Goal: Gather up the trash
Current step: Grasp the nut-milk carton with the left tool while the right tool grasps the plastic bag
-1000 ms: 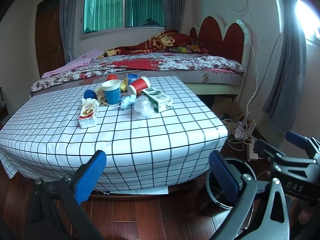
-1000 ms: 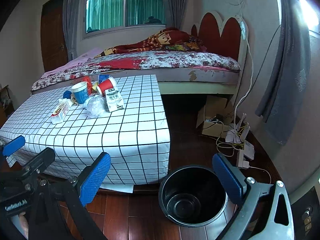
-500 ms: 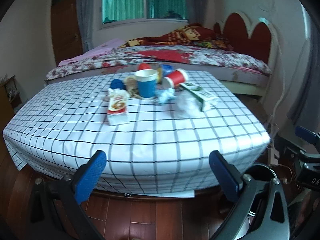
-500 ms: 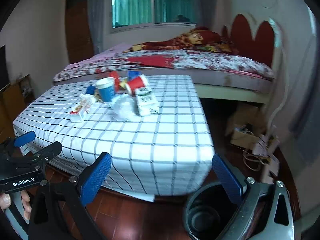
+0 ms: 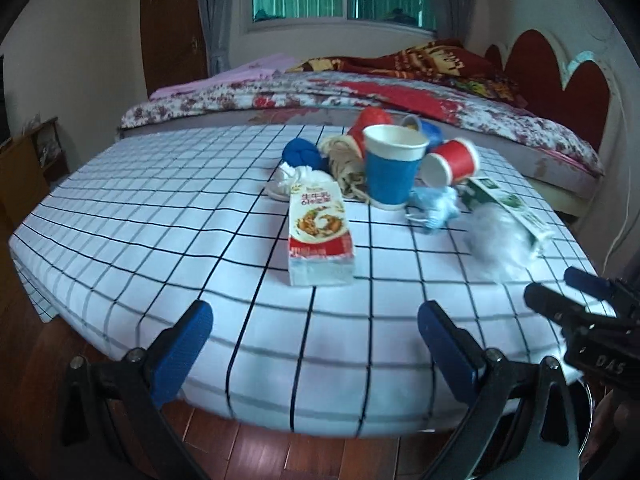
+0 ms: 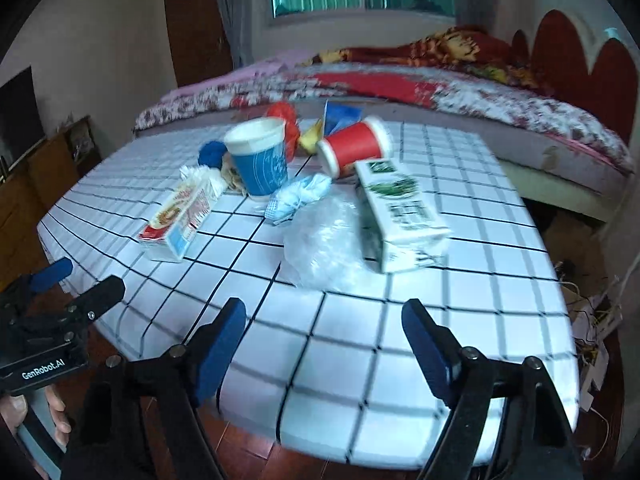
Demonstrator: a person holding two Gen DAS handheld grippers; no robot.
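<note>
The trash pile (image 5: 384,168) (cups, cartons, crumpled plastic) is seen at twelve o'clock on the checked table (image 5: 160,216), while the left gripper (image 5: 314,338) is held released and the right gripper (image 6: 324,330), its jaws just narrowed, grasps nothing.

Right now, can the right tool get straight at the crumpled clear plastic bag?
Probably yes. The right tool is open and empty, the plastic bag lies directly ahead, only bare checked tablecloth between; the green carton touches its right side.

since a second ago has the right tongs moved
Yes. The right tongs have come forward toward the checked table, its edge now beneath them; the floor bucket seen before has left the view. Jaws narrowed, empty.
</note>
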